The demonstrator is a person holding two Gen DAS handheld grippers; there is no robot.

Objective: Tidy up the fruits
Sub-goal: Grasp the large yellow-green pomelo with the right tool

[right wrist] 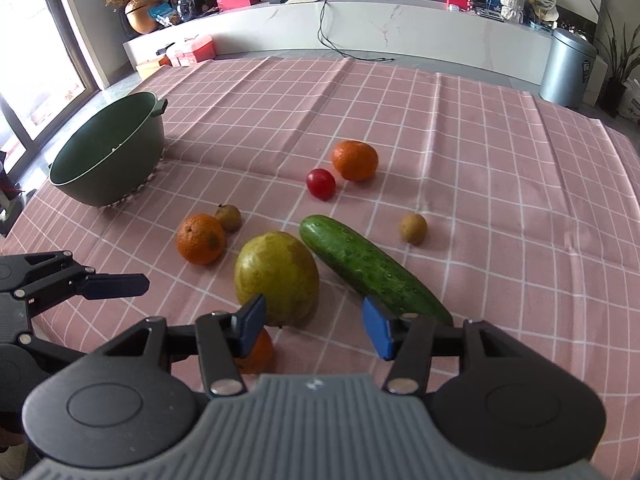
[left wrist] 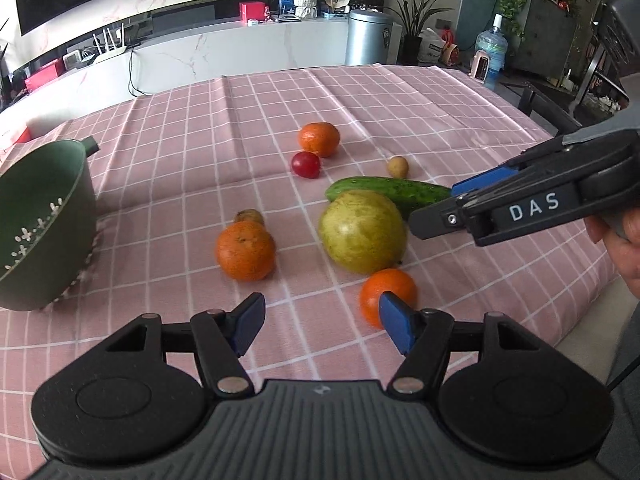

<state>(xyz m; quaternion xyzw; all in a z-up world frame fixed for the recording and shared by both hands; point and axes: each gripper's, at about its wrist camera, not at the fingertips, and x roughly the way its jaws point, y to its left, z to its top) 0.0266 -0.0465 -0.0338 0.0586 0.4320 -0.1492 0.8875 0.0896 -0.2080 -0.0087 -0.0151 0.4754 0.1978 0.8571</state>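
Note:
On the pink checked cloth lie a large yellow-green pear (left wrist: 362, 232) (right wrist: 277, 276), a cucumber (left wrist: 388, 191) (right wrist: 372, 266), three oranges (left wrist: 245, 250) (left wrist: 319, 139) (left wrist: 386, 294), a red tomato (left wrist: 305, 164) (right wrist: 321, 184) and two small brown fruits (left wrist: 397, 167) (left wrist: 250, 216). A green colander bowl (left wrist: 40, 220) (right wrist: 108, 152) stands at the left. My left gripper (left wrist: 320, 322) is open and empty, just before the nearest orange. My right gripper (right wrist: 314, 322) is open and empty, close to the pear and the cucumber's near end; it also shows in the left wrist view (left wrist: 452, 204).
The cloth (right wrist: 500, 160) stretches wide behind and right of the fruit. Beyond the table stand a white cabinet (right wrist: 400, 28), a metal bin (right wrist: 566, 68) and plants. The table's right edge (left wrist: 592, 280) is near my right hand.

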